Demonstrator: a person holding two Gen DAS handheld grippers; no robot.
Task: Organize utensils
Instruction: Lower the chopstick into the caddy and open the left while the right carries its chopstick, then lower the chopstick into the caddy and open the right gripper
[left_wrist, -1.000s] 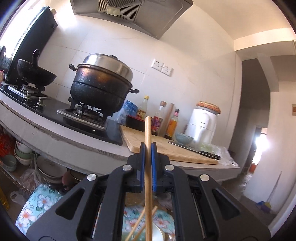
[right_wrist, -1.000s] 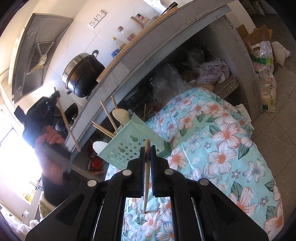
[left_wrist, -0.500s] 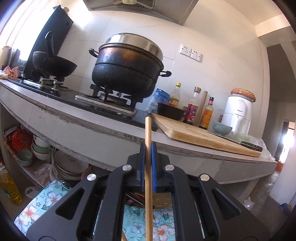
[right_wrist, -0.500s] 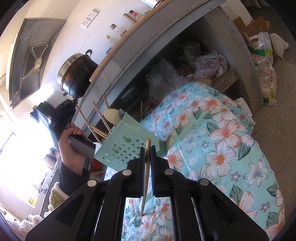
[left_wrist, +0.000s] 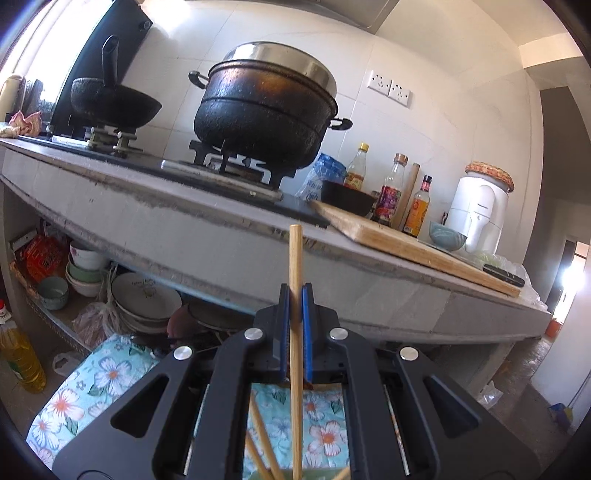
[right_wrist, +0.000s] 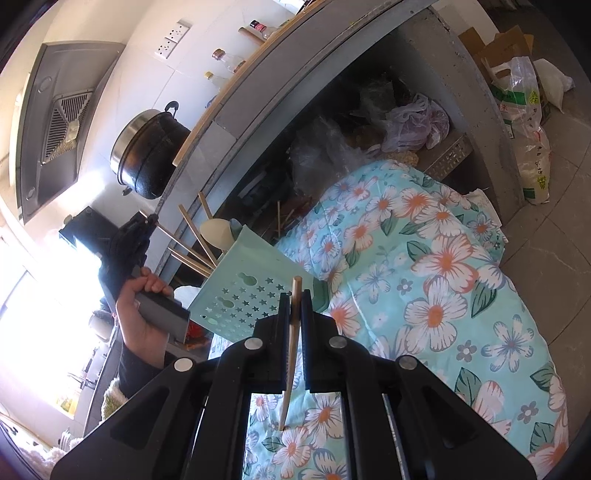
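The left gripper (left_wrist: 295, 291) has its blue pads pressed on 1 upright wooden chopstick (left_wrist: 295, 258), held in front of the grey counter (left_wrist: 184, 229) that carries the black pot (left_wrist: 262, 110). The right gripper (right_wrist: 295, 299) pinches another chopstick (right_wrist: 291, 350) above the flowered cloth (right_wrist: 424, 295). Just ahead of it stands the tilted mint-green holder (right_wrist: 243, 295), with several chopsticks (right_wrist: 192, 240) and a pale spoon (right_wrist: 218, 230) sticking out of its top, and the person's left hand (right_wrist: 144, 310) is beside it.

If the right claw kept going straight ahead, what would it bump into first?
Probably the green utensil holder, which sits just past the right claw and its chopstick. Depth is hard to judge.
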